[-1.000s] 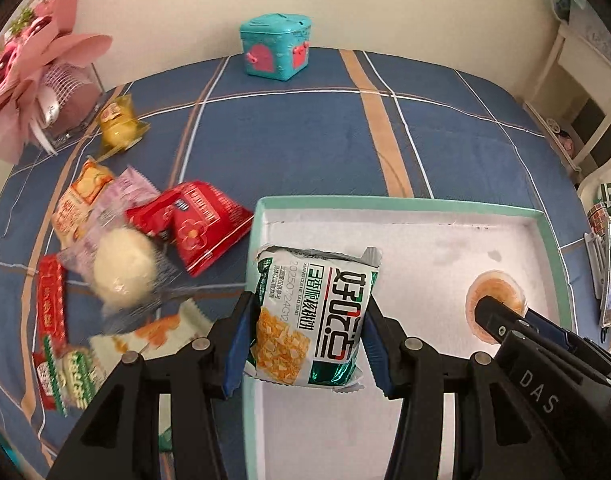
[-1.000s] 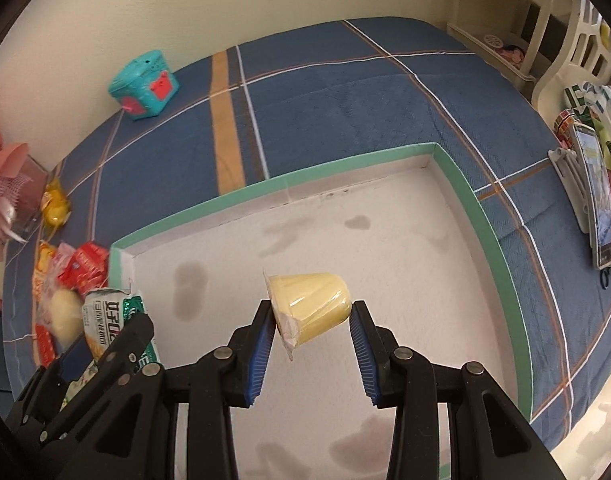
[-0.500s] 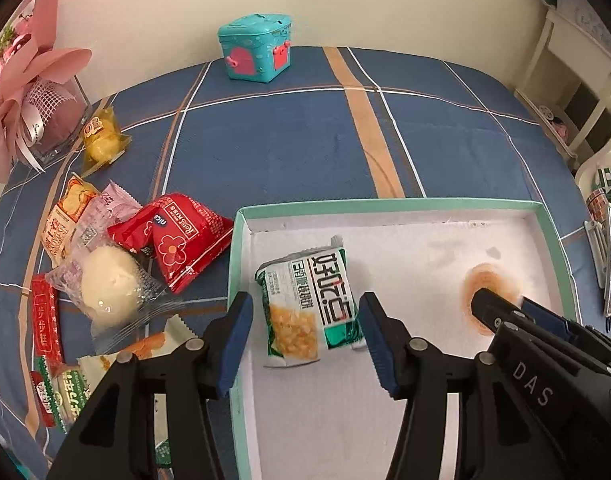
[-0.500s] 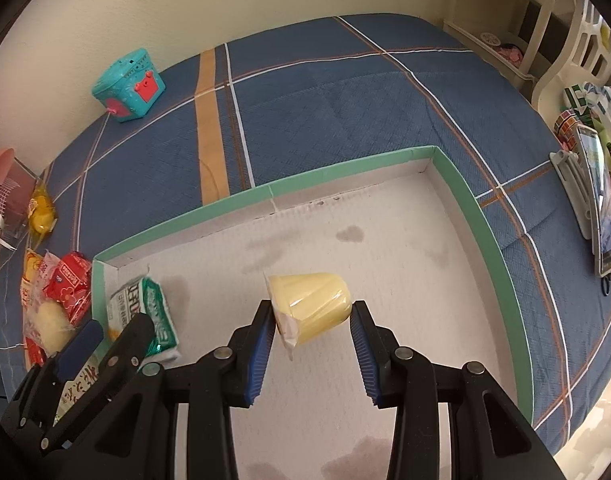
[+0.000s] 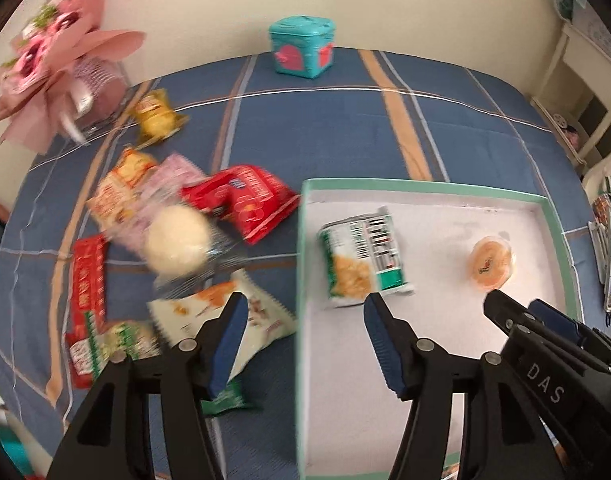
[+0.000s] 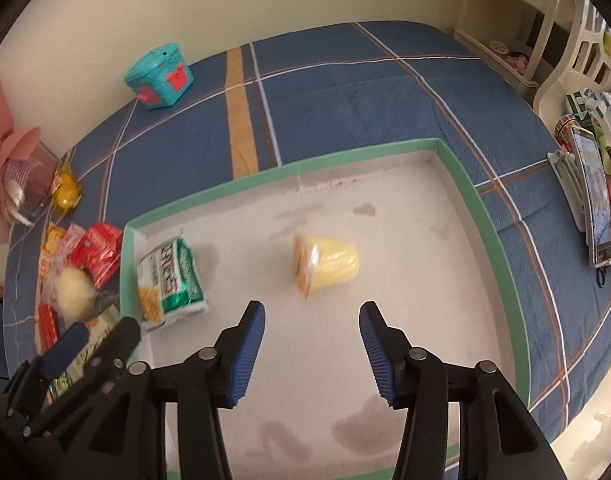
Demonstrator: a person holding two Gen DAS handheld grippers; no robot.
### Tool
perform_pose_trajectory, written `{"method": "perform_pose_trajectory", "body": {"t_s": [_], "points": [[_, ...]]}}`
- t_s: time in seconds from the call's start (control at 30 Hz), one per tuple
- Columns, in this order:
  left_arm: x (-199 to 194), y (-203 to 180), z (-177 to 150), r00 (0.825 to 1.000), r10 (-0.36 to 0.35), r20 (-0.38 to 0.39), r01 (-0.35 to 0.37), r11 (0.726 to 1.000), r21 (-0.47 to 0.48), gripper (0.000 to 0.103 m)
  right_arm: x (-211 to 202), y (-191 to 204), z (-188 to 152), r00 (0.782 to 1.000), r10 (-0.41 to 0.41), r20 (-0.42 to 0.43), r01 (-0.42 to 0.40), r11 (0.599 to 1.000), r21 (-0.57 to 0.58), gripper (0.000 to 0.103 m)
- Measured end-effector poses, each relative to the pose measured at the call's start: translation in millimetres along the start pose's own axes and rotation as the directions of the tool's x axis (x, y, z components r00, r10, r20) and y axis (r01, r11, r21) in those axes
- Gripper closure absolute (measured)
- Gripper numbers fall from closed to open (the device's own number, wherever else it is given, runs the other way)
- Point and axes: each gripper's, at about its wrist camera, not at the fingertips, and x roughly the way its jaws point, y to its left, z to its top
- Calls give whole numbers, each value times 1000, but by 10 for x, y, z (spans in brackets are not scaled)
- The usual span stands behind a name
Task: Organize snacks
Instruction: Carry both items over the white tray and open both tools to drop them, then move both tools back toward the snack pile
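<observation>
A green-rimmed white tray [image 5: 425, 186] [image 6: 305, 164] lies on a blue plaid cloth. A green-and-white snack packet [image 5: 363, 258] [image 6: 171, 280] lies in the tray's left part. A yellow pudding cup [image 6: 325, 266] [image 5: 490, 261] lies on its side in the tray's middle. My left gripper [image 5: 305, 320] is open and empty over the tray's left rim. My right gripper [image 6: 311, 324] is open and empty, just short of the cup. Left of the tray lie several loose snacks: a red packet [image 5: 245, 198], a round bun in clear wrap [image 5: 177, 240], a white packet [image 5: 225, 316].
A teal box [image 5: 303, 46] [image 6: 159, 76] stands at the far edge by the wall. A pink bouquet [image 5: 53, 76] sits at the far left. A phone on a stand [image 6: 595, 196] and white furniture stand at the right.
My right gripper opened and let the yellow cup drop into the tray. My left gripper, which released the green packet earlier, has swung left over the tray's left rim.
</observation>
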Motion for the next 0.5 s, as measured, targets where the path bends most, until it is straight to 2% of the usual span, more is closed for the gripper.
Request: {"method": "perform_pose_trajectory", "body": {"t_s": [0.03, 0.07, 0.23, 0.4, 0.5], "points": [[-18, 45, -25, 1000, 9, 2, -9, 1000, -12, 26, -9, 12, -21, 1000, 2, -1, -2, 1000, -2, 49], [-32, 100, -49, 1000, 17, 2, -16, 999, -28, 23, -22, 32, -52, 1000, 3, -1, -3, 1000, -8, 47], [-36, 370, -163, 998, 46, -42, -51, 991, -124, 23, -77, 129, -194, 1000, -17, 1, 17, 998, -58, 43], [-38, 587, -288, 992, 92, -83, -106, 977, -183, 18, -113, 235, -367, 999, -35, -5, 34, 994, -108, 38], [-48, 687, -357, 990, 98, -97, -116, 972, -206, 18, -144, 315, -459, 999, -41, 1, 41, 987, -154, 28]]}}
